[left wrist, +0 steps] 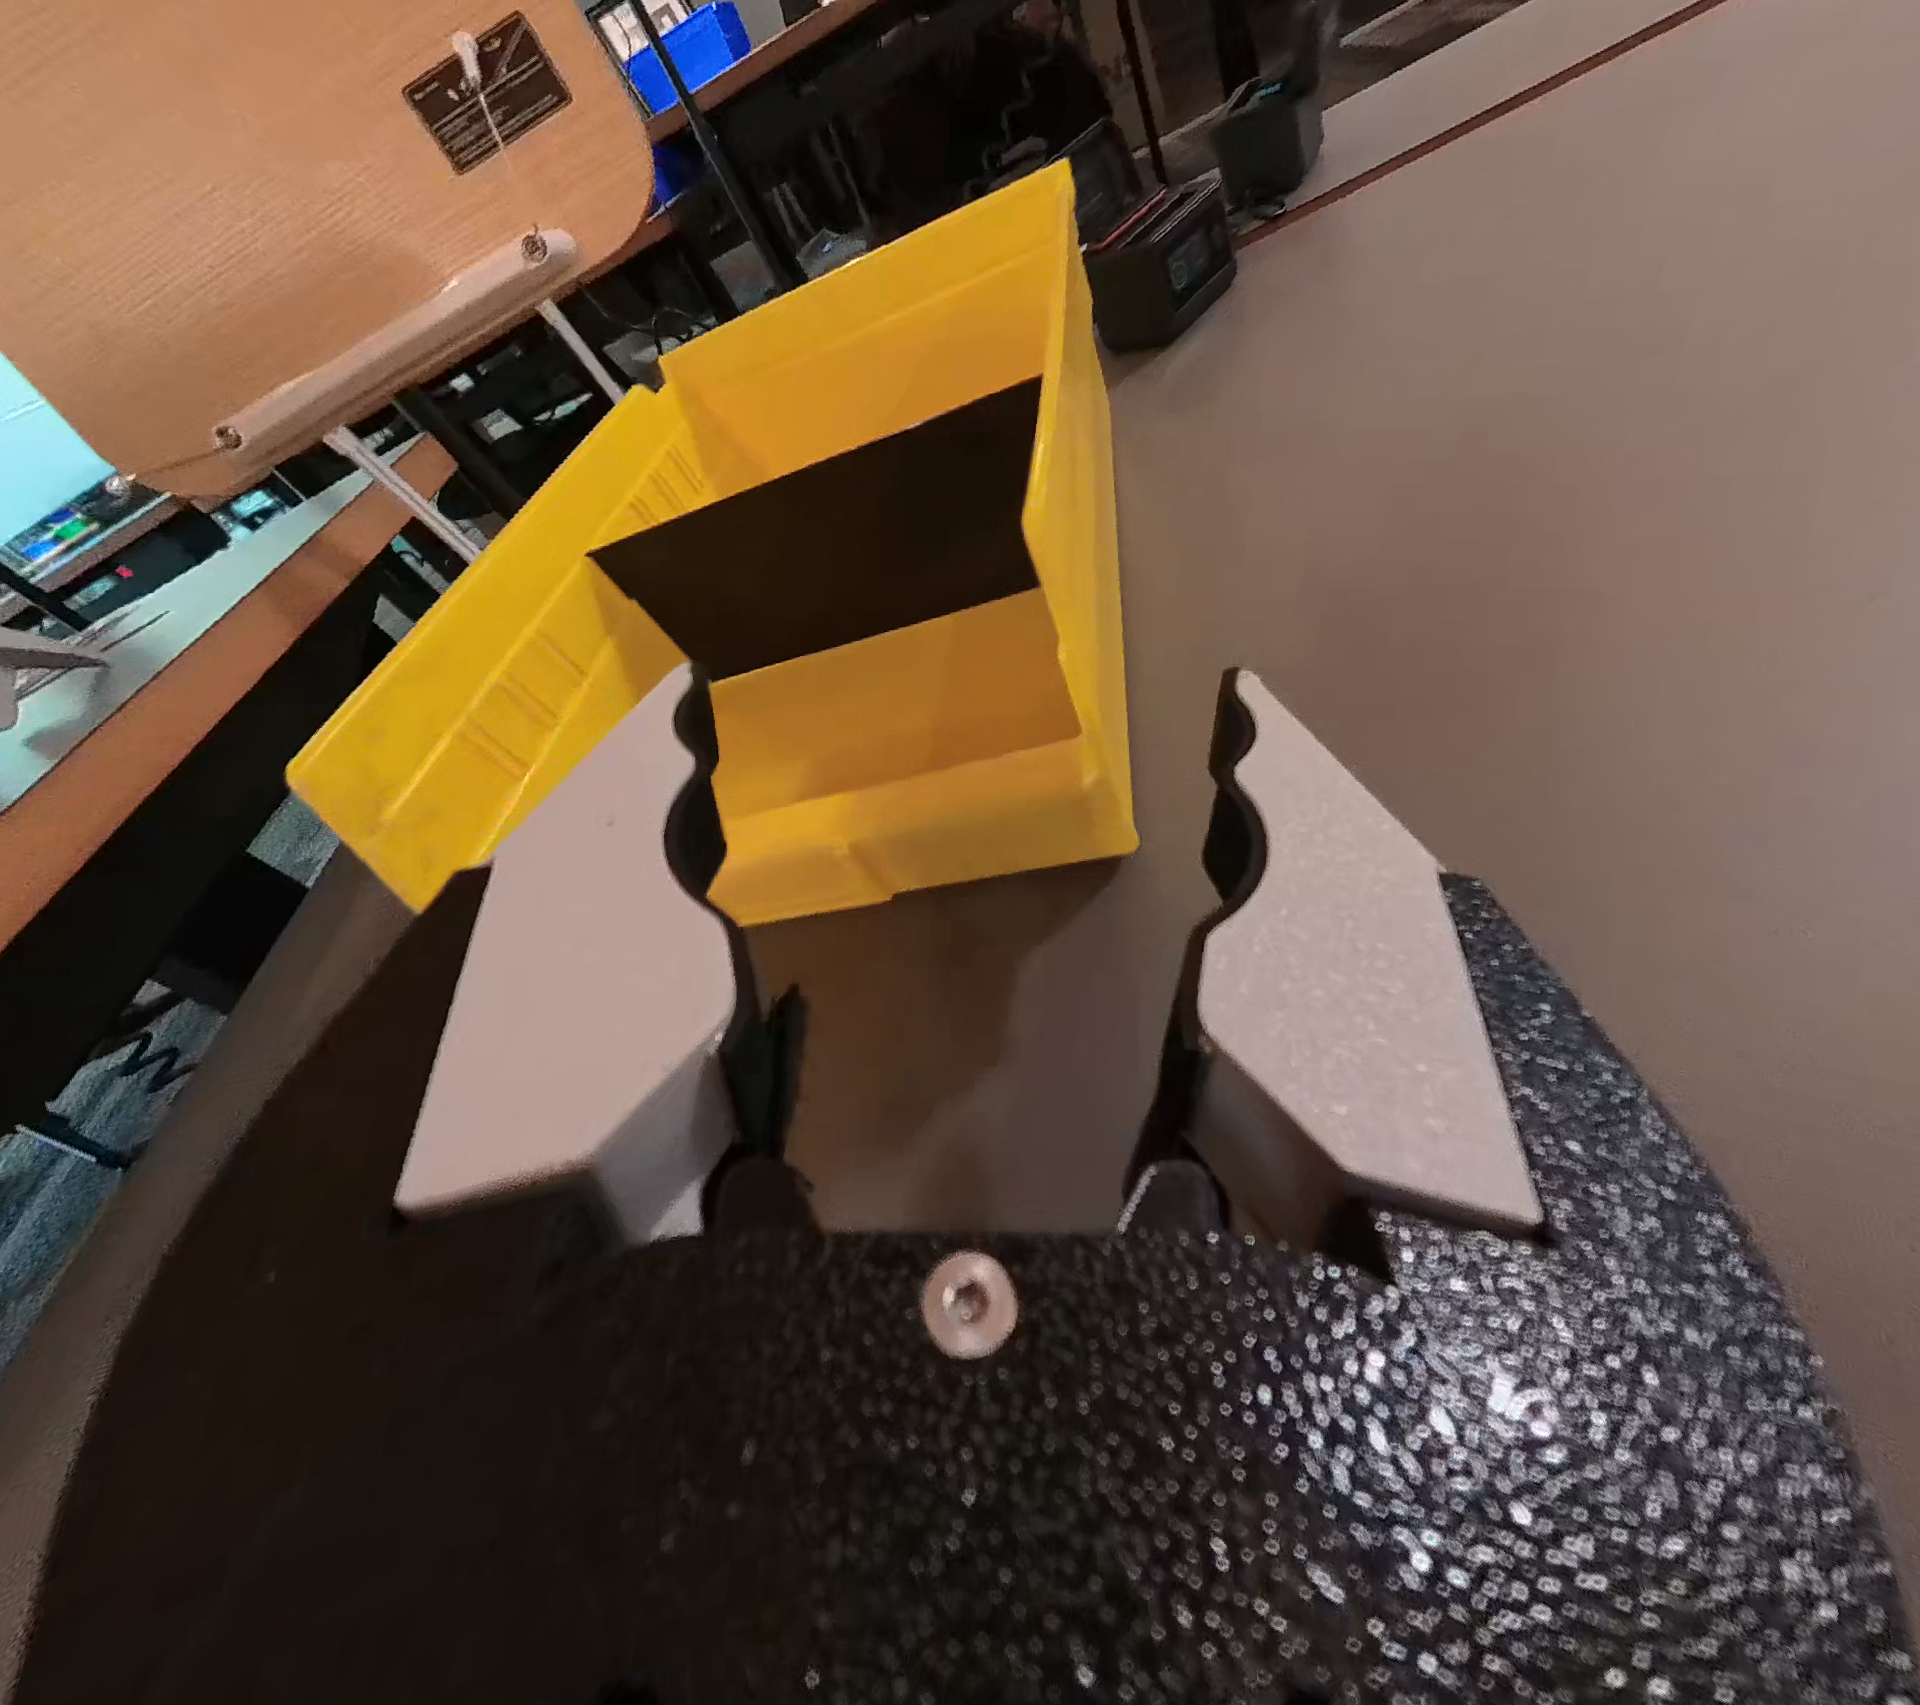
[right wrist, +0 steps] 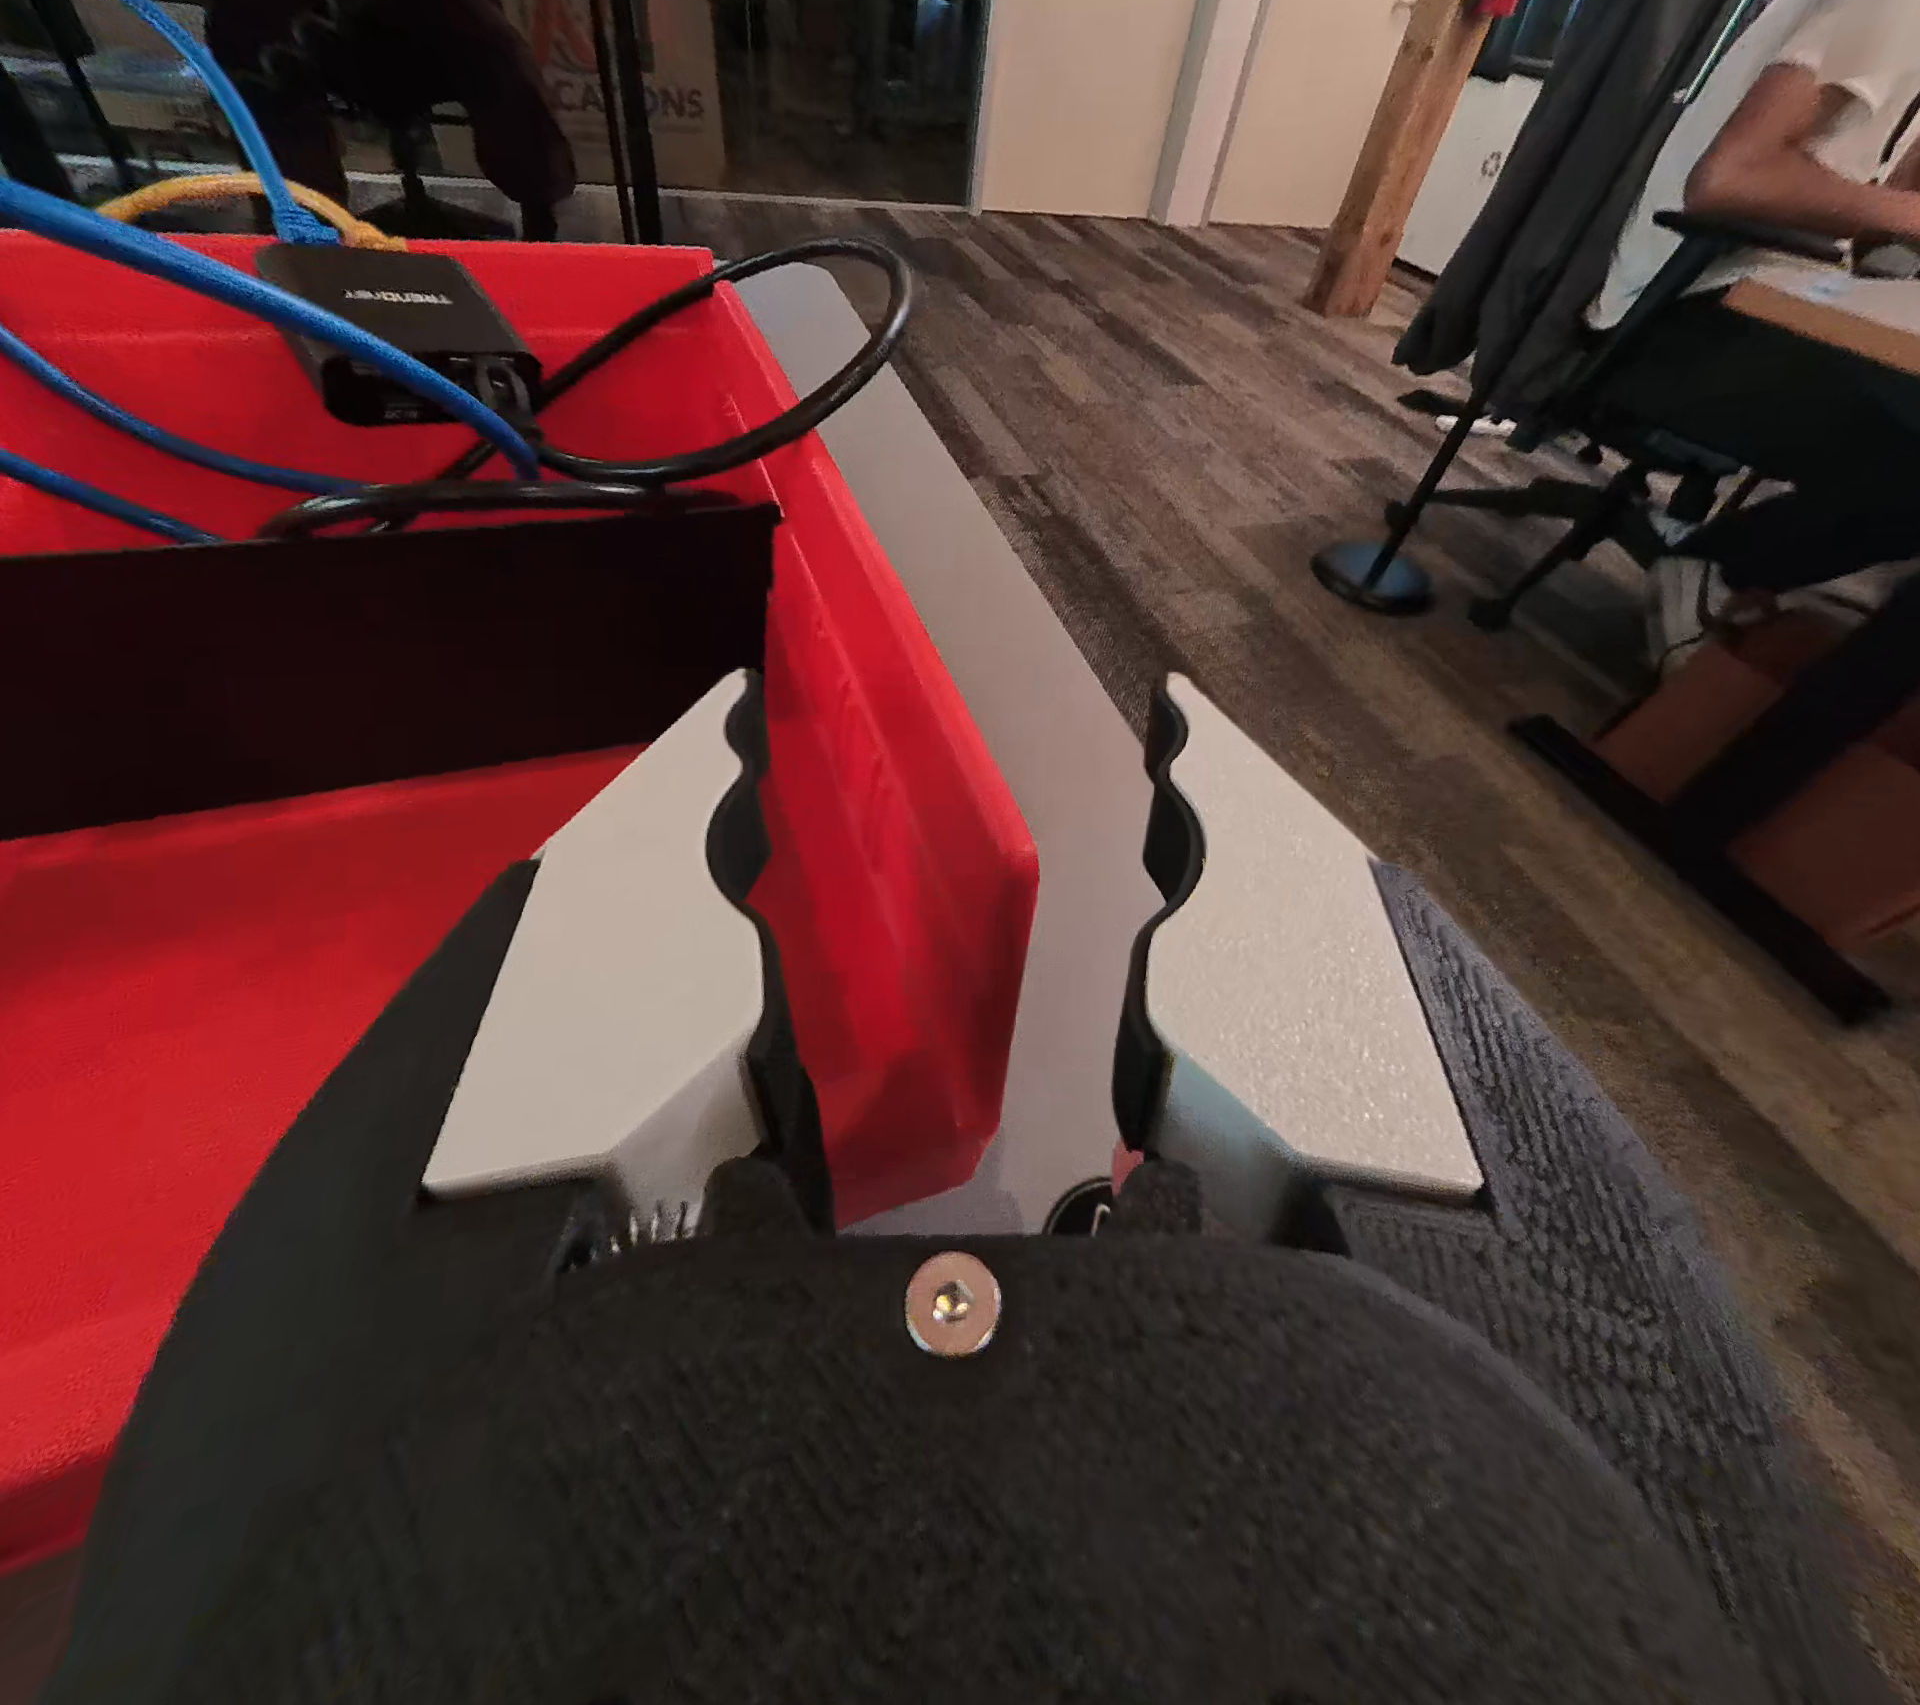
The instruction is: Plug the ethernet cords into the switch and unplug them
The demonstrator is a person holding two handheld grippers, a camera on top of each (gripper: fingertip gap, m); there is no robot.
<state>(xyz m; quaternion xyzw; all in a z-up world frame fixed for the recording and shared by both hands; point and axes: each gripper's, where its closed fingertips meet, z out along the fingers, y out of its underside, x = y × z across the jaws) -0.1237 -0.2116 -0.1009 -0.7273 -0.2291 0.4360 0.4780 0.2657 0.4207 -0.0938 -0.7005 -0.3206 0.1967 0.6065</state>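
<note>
In the right wrist view a black switch point(right wrist: 400, 330) lies in the far section of a red bin point(right wrist: 894, 824), behind a black divider point(right wrist: 384, 658). Blue ethernet cords point(right wrist: 187, 305) and a yellow cord point(right wrist: 208, 195) run to its far end; one blue plug looks seated there. A black power cable point(right wrist: 810, 398) loops from its near end over the bin wall. My right gripper point(right wrist: 956, 705) is open and empty over the bin's right wall, short of the switch. My left gripper point(left wrist: 961, 699) is open and empty, just before an empty yellow bin point(left wrist: 904, 720).
The yellow bin has a black divider point(left wrist: 831, 533) and stands near the grey table's point(left wrist: 1507, 512) left edge. A wooden chair back point(left wrist: 260, 97) and black devices point(left wrist: 1164, 273) lie beyond. A seated person point(right wrist: 1818, 128), an office chair and a stand base point(right wrist: 1371, 580) are on the right. There is about 75 centimeters between the tips of the two grippers.
</note>
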